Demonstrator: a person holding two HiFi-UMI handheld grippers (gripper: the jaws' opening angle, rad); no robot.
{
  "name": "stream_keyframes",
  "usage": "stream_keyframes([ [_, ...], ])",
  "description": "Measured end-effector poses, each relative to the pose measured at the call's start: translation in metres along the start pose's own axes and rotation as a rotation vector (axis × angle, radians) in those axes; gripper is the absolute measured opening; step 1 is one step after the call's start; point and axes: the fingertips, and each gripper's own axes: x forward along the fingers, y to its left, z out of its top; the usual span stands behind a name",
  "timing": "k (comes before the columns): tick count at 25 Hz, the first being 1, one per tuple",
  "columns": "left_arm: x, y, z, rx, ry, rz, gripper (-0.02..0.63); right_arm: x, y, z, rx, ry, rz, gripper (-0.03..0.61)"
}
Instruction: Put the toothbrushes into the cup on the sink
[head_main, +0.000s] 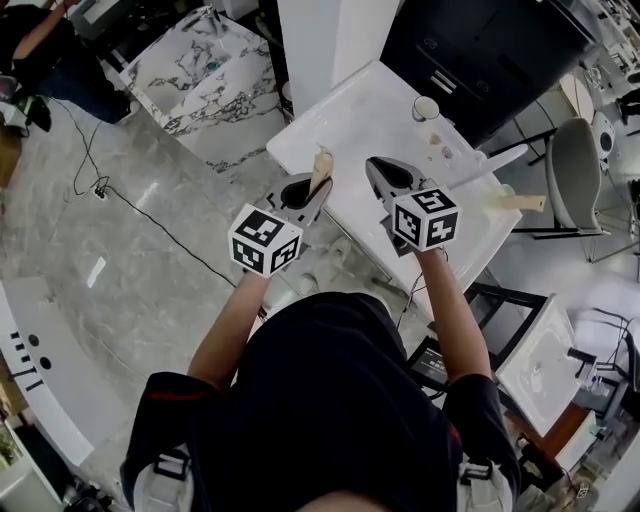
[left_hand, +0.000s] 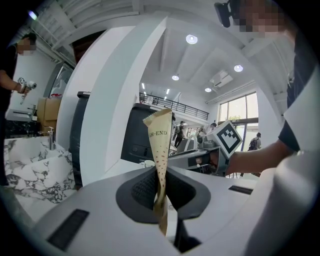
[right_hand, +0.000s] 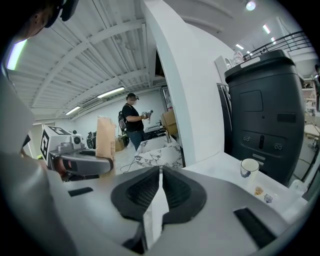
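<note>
Here, left gripper (left_hand: 161, 196) clenched on tan printed toothbrush packet (left_hand: 159, 145), upright, right gripper (right_hand: 160, 186) pinching thin white strip (right_hand: 153, 220).

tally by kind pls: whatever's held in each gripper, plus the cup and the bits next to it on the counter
tan paper-wrapped toothbrush, held: 1
white packet, held, seen edge-on: 1
cup: 1
small items beside the cup, too small to identify: 2
Total: 5
</note>
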Motion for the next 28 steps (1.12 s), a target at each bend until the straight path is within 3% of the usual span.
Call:
stream_keyframes([
  [14, 0.066, 0.053, 0.025, 0.006, 0.041, -0.023, 0.029, 0.051, -0.054, 0.03, 0.045, -0.013, -0.002, 0.044],
  [28, 0.143, 0.068, 0.022, -0.003, 0.107, -0.07, 0.029, 0.067, -0.109, 0.013, 0.134, 0.026, -0.063, 0.044],
])
